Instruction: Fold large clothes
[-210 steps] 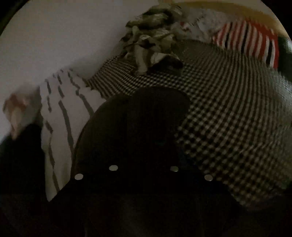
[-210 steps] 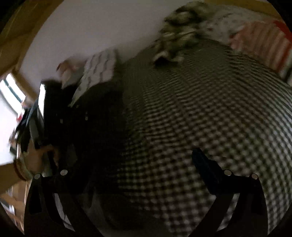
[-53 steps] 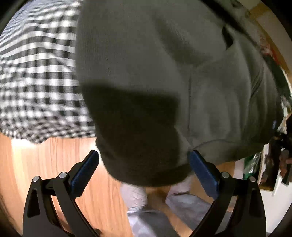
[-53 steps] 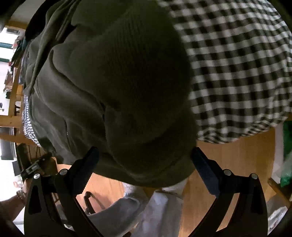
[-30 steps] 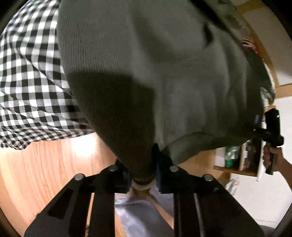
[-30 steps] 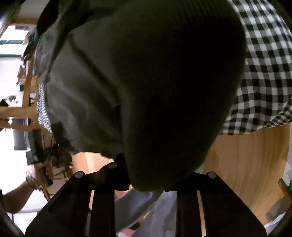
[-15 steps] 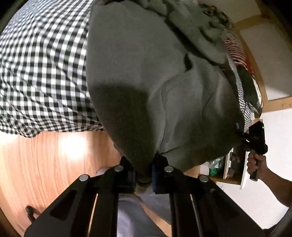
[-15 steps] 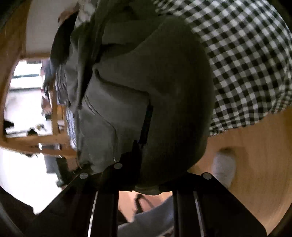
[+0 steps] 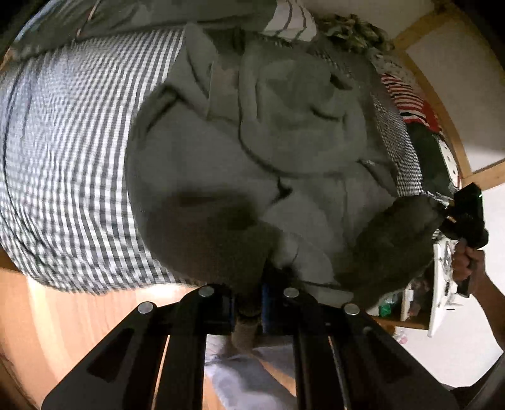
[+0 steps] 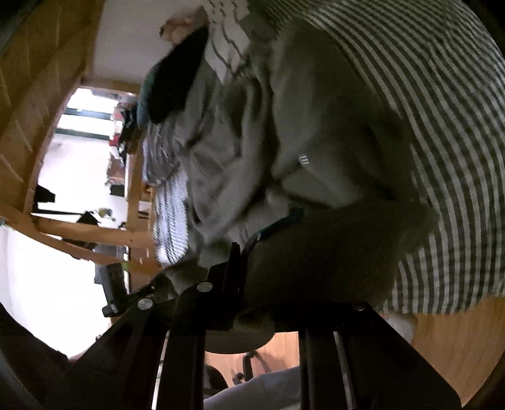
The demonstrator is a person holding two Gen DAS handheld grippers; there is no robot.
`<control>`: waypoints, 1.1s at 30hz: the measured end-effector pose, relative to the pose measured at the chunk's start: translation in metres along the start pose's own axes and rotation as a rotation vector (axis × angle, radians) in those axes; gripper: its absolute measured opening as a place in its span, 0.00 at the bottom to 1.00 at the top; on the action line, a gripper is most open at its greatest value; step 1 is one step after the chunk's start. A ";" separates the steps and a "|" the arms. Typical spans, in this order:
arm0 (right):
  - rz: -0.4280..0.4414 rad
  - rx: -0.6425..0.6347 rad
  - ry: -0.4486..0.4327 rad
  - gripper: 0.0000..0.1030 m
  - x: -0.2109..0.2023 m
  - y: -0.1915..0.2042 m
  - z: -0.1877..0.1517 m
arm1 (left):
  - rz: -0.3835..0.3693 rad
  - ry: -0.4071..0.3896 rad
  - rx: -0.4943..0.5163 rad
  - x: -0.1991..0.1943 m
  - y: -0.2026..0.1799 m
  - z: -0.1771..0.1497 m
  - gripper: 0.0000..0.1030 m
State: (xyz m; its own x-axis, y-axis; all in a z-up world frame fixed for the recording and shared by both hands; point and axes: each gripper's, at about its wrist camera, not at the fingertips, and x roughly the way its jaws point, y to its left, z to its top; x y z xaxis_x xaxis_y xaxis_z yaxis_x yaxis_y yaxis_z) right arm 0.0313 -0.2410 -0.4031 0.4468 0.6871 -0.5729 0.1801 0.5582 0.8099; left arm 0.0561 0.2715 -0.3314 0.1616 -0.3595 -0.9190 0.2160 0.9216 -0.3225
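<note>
A large olive-grey sweatshirt (image 9: 221, 164) lies spread on the black-and-white checked bed cover (image 9: 63, 142). My left gripper (image 9: 247, 307) is shut on the sweatshirt's hem at the bed's near edge. My right gripper (image 10: 268, 302) is shut on another part of the same sweatshirt (image 10: 315, 157), which bunches thickly over its fingers. The right gripper also shows in the left wrist view (image 9: 467, 217), held by a hand at the right, with the garment stretched between the two.
Wooden floor (image 9: 79, 331) lies below the bed edge. A pile of other clothes (image 9: 407, 97), striped red and white, sits at the far right of the bed. A striped pillow (image 9: 293, 19) lies at the head. A wooden bed frame (image 10: 79, 233) stands at left.
Both grippers closed on the sweatshirt's hem about a second ago. Since then they have pulled back and apart, showing more of the garment and bed.
</note>
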 end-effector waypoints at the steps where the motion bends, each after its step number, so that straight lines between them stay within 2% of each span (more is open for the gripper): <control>1: 0.010 -0.003 -0.014 0.15 -0.003 0.002 0.012 | 0.013 -0.011 0.008 -0.002 -0.003 0.012 0.09; 8: 0.034 0.030 -0.112 0.15 0.004 0.007 0.081 | 0.040 -0.080 0.058 -0.005 0.003 0.098 0.09; 12: 0.032 0.027 -0.158 0.15 0.021 0.013 0.123 | 0.042 -0.116 0.124 0.002 0.013 0.166 0.09; 18: -0.021 0.032 -0.215 0.15 0.055 0.023 0.208 | 0.051 -0.103 0.198 0.026 0.028 0.272 0.09; 25: -0.051 0.047 -0.260 0.15 0.089 0.023 0.296 | 0.042 -0.100 0.244 0.054 0.035 0.363 0.09; 27: -0.069 0.101 -0.250 0.15 0.103 0.012 0.318 | 0.040 -0.056 0.222 0.071 0.042 0.384 0.10; 30: -0.149 0.215 -0.168 0.15 0.137 -0.018 0.346 | 0.039 0.058 0.153 0.117 0.059 0.414 0.13; 33: -0.199 0.265 -0.115 0.16 0.155 -0.029 0.362 | 0.020 0.128 0.121 0.145 0.066 0.426 0.13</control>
State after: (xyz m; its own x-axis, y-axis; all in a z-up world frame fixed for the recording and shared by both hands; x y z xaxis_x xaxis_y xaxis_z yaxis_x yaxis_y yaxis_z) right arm 0.4130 -0.3189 -0.4702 0.4736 0.5117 -0.7169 0.4877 0.5254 0.6972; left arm 0.5036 0.2174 -0.3899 0.0447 -0.3130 -0.9487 0.3292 0.9012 -0.2818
